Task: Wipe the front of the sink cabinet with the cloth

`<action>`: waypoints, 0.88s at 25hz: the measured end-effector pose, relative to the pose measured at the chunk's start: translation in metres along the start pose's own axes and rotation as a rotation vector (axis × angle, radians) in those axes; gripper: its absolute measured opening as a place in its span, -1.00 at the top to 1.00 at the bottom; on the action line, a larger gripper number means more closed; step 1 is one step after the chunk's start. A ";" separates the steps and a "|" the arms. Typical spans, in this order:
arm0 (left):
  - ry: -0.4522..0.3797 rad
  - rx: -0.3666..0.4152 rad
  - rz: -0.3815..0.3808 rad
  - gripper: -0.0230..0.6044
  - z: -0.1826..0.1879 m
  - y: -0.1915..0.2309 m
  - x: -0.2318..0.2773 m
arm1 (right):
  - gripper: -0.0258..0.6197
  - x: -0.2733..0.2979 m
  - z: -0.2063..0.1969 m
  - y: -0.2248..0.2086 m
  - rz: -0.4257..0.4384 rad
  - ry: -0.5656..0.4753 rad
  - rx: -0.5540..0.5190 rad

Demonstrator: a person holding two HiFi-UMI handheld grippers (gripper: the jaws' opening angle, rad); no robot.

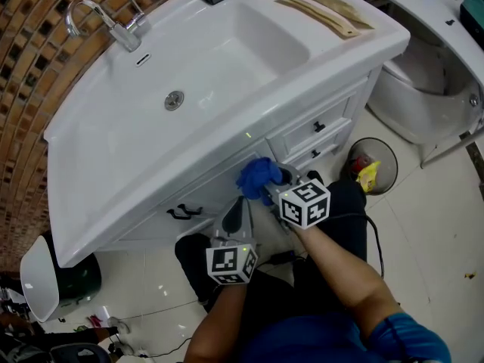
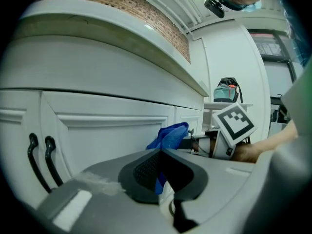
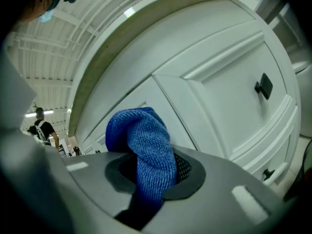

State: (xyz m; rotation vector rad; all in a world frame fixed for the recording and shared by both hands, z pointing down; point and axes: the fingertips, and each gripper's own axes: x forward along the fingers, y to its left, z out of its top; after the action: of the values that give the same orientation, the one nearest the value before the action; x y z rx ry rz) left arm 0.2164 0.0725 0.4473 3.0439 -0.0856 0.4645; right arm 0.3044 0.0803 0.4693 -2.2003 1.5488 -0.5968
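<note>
The white sink cabinet (image 1: 203, 197) faces me below the basin. My right gripper (image 1: 281, 178) is shut on a blue cloth (image 1: 257, 176), which is bunched against the cabinet front between the door and the drawers. In the right gripper view the cloth (image 3: 139, 135) stands up out of the right gripper (image 3: 148, 168), close to the cabinet panel (image 3: 219, 82). My left gripper (image 1: 239, 203) hovers just left of it, in front of the door, shut and holding nothing. The left gripper view has the left gripper (image 2: 161, 152) low, with the cloth (image 2: 170, 135) and door (image 2: 107, 135) beyond.
Two black door handles (image 1: 184, 212) sit left of the grippers; drawer knobs (image 1: 319, 126) lie to the right. A round bin (image 1: 372, 165) and a toilet (image 1: 423, 104) stand on the floor at right. A white-lidded bin (image 1: 38, 278) stands at left. Basin (image 1: 227, 66) and faucet (image 1: 106, 21) are above.
</note>
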 end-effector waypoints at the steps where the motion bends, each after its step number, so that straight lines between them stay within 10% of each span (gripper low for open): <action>1: 0.008 0.002 -0.002 0.93 -0.002 -0.001 0.002 | 0.67 0.001 -0.008 -0.005 -0.010 0.019 0.007; 22: 0.221 -0.026 -0.001 0.92 -0.078 0.013 0.045 | 0.67 0.026 -0.162 -0.095 -0.193 0.503 0.004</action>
State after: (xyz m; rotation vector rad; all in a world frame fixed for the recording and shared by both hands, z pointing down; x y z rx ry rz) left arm 0.2356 0.0632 0.5354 2.9435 -0.0779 0.7881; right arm 0.2986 0.0757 0.6585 -2.3275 1.5555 -1.2929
